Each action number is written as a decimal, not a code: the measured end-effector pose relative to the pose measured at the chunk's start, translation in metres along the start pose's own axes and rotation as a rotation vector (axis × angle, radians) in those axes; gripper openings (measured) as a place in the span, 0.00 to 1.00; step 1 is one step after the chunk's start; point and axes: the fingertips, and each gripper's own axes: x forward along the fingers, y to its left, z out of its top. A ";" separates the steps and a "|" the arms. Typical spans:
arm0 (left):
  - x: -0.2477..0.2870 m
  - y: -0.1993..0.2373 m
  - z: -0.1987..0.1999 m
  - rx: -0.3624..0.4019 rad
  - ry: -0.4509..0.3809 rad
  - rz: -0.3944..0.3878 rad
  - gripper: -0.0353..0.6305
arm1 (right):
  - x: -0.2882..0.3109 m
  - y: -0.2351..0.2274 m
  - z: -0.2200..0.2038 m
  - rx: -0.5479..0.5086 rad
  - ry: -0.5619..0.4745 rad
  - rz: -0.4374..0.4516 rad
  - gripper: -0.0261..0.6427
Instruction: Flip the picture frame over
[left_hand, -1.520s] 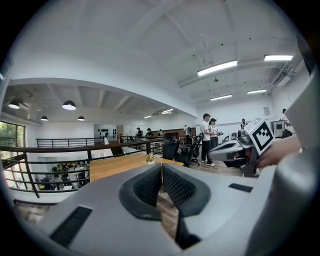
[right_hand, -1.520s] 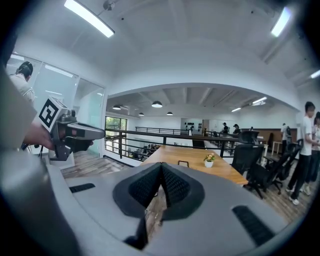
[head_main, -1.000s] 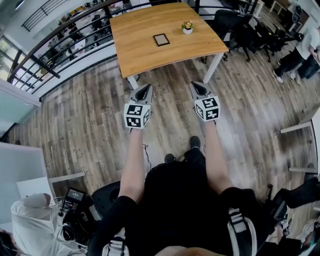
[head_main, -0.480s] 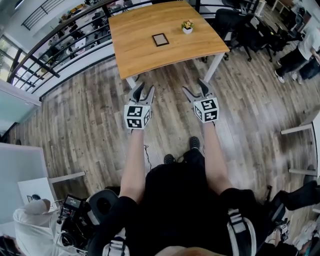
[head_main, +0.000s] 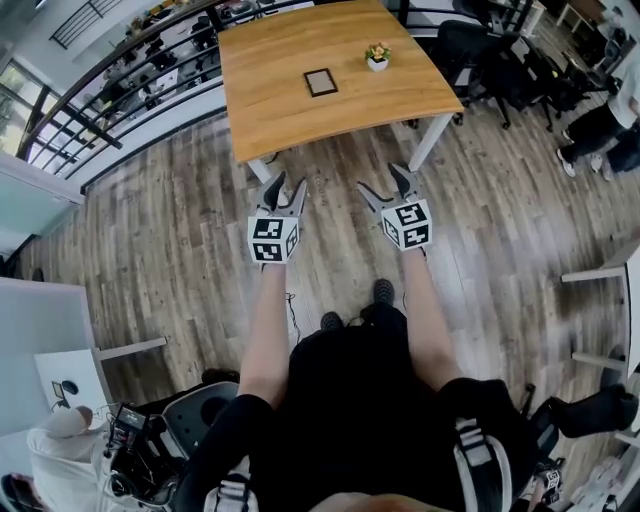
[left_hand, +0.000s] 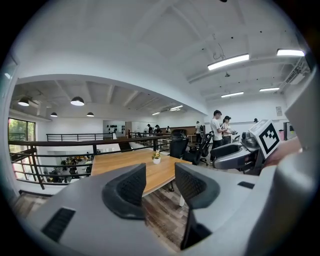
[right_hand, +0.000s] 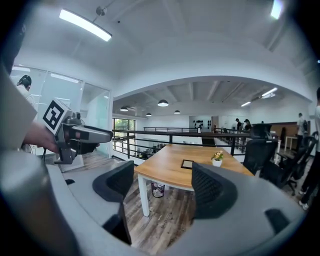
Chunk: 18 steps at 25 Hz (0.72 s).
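Observation:
A small dark picture frame (head_main: 321, 81) lies flat on the wooden table (head_main: 290, 115); in the right gripper view the frame (right_hand: 187, 164) shows far off on the tabletop. My left gripper (head_main: 284, 186) and right gripper (head_main: 383, 183) hover side by side over the floor, short of the table's near edge and well away from the frame. The jaws of both have just been opening and now stand open with nothing between them. In the left gripper view the left gripper (left_hand: 160, 176) points at the table; the frame is not visible there.
A small potted plant (head_main: 376, 54) stands on the table to the right of the frame. A black railing (head_main: 120, 95) runs along the left. Office chairs (head_main: 470, 50) and standing people (head_main: 605, 120) are at the right. White table legs (head_main: 428, 140) stand near the grippers.
Both grippers went from shut to open. Both hands moved forward a little toward the table's near edge.

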 end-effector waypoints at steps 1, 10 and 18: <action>0.005 0.000 0.001 -0.002 0.002 0.007 0.32 | 0.003 -0.005 0.001 -0.004 -0.001 0.008 0.59; 0.044 -0.022 -0.007 -0.017 0.035 0.076 0.33 | 0.023 -0.060 0.002 0.025 -0.008 0.090 0.59; 0.068 -0.038 -0.010 -0.037 0.053 0.175 0.33 | 0.042 -0.096 0.000 0.004 0.004 0.193 0.58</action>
